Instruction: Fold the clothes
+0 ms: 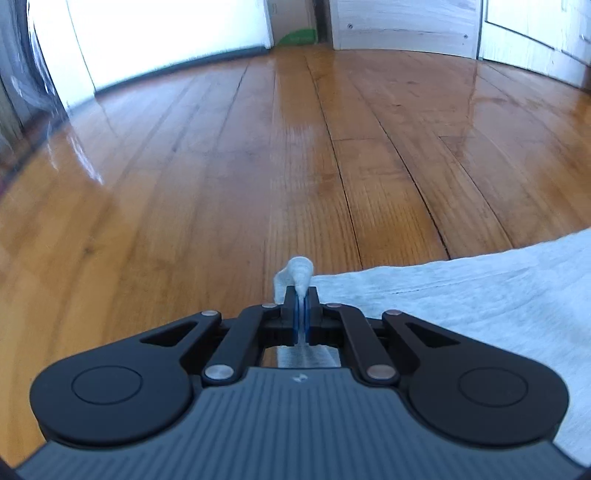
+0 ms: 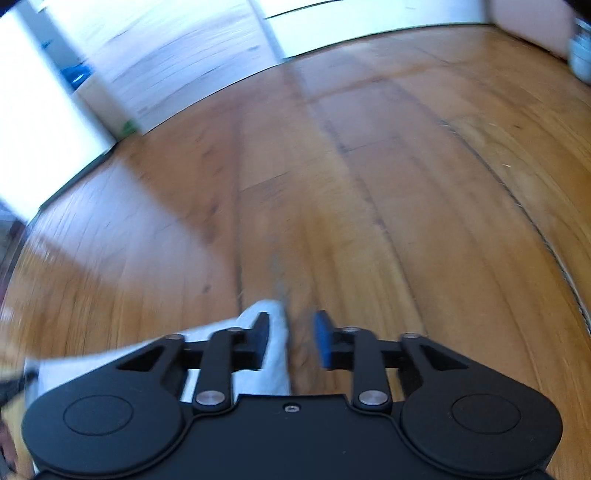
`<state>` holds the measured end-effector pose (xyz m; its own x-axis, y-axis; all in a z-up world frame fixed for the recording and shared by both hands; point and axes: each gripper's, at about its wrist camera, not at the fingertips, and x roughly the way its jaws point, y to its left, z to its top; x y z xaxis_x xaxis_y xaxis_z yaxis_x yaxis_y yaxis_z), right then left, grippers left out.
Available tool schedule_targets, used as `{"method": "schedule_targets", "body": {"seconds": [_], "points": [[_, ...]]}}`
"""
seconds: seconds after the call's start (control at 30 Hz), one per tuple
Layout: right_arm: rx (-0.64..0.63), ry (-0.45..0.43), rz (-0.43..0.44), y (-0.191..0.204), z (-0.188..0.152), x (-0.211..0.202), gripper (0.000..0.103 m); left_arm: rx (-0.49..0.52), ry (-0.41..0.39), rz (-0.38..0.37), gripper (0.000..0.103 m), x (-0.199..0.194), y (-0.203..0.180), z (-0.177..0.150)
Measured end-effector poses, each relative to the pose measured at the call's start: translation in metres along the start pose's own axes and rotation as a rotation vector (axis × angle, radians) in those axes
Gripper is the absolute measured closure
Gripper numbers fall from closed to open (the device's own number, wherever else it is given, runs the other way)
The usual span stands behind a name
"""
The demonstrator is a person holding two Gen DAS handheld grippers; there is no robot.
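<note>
Left gripper (image 1: 301, 295) is pinching the grey cloth (image 1: 461, 295); right gripper (image 2: 290, 338) is standing apart over its edge.

A tuft of cloth is poking up between the closed left jaws, the rest lying flat to the right on the wooden floor (image 1: 221, 166). The right view is showing, blurred, the cloth's edge (image 2: 273, 350) lying between its parted fingers, nearer the left one; beyond are white doors (image 1: 406, 22).

From my end, the light grey cotton garment (image 1: 461, 295) lies on the glossy wooden plank floor (image 1: 258, 166), right of my left gripper (image 1: 301, 295), floor stretching ahead.
</note>
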<state>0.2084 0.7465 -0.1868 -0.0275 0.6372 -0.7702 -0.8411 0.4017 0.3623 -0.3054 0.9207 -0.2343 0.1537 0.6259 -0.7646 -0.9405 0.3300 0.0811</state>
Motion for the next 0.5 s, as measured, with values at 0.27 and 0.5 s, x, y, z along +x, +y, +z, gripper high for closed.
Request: {"method": "schedule_targets", "body": {"seconds": [0.27, 0.5], "points": [[-0.405, -0.047, -0.214, 0.061, -0.035, 0.032, 0.102, -0.126, -0.02, -0.094, 0.1, -0.001, 0.024, -0.003], [-0.374, -0.224, -0.304, 0.068, -0.03, 0.015, 0.103, -0.132, -0.031, -0.06, 0.081, -0.004, 0.027, -0.005]]}}
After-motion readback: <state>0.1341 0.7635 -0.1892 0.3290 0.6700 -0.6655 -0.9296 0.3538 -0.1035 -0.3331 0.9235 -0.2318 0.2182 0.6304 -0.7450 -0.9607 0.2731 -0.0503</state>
